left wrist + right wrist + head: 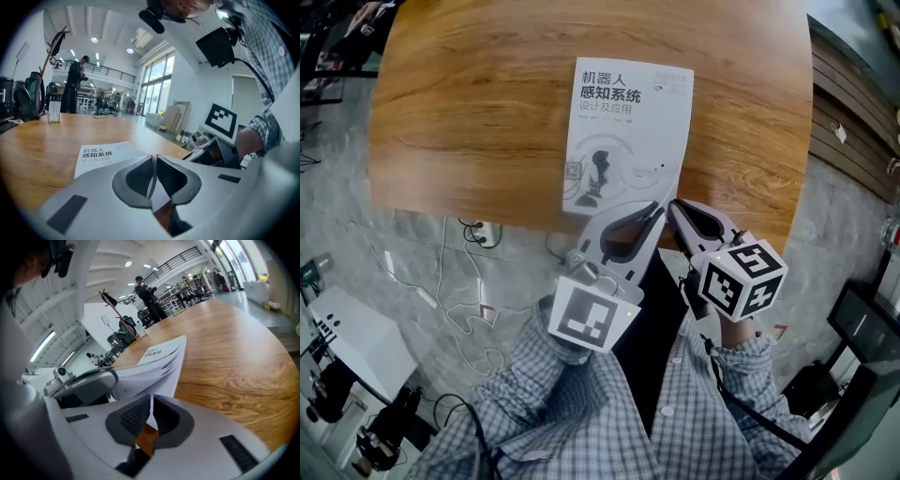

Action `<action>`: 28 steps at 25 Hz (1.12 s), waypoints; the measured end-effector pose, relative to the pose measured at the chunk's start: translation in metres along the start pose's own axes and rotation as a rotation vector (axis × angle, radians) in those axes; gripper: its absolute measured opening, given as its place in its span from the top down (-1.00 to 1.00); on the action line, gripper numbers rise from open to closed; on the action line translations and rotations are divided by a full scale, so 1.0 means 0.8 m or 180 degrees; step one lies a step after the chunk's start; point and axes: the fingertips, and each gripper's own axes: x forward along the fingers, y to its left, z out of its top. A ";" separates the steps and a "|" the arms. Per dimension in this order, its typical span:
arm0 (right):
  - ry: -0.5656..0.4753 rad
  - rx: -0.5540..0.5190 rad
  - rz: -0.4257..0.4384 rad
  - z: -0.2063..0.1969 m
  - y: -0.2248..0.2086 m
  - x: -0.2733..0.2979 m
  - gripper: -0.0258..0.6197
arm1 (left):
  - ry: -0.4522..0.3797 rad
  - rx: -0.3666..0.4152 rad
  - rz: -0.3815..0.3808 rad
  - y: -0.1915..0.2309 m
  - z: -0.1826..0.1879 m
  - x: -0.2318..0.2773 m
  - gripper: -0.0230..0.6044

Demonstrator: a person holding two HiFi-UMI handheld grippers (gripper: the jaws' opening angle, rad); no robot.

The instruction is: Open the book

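Note:
A white paperback book (623, 131) with dark title print lies on the round wooden table (469, 112), its near end at the table's front edge. My left gripper (659, 208) is shut on a thin sheet at the book's near right corner; in the left gripper view the sheet runs between the pads (154, 158) from the cover (101, 157). My right gripper (673, 204) sits right beside it. The right gripper view has its jaws (151, 399) shut on a thin lower sheet, while the upper pages (157, 364) fan upward by the left gripper (82, 380).
Below the table's front edge the grey floor carries white cables and a power strip (483, 232). A white box (342, 337) stands at the left. A small sign (54, 112) stands far back on the table, and a person (75, 84) stands beyond it.

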 end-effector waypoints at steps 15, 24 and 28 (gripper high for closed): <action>0.0371 -0.0562 -0.0126 -0.027 0.002 0.026 0.84 | -0.0684 -0.0990 0.0515 0.094 0.039 -0.082 0.82; 0.0410 -0.0576 -0.0218 -0.032 -0.001 0.026 0.85 | -0.0989 -0.1673 0.1021 0.161 0.012 -0.141 0.82; 0.0385 -0.0561 -0.0220 -0.030 0.001 0.026 0.85 | -0.1057 -0.1825 0.1268 0.195 -0.005 -0.168 0.81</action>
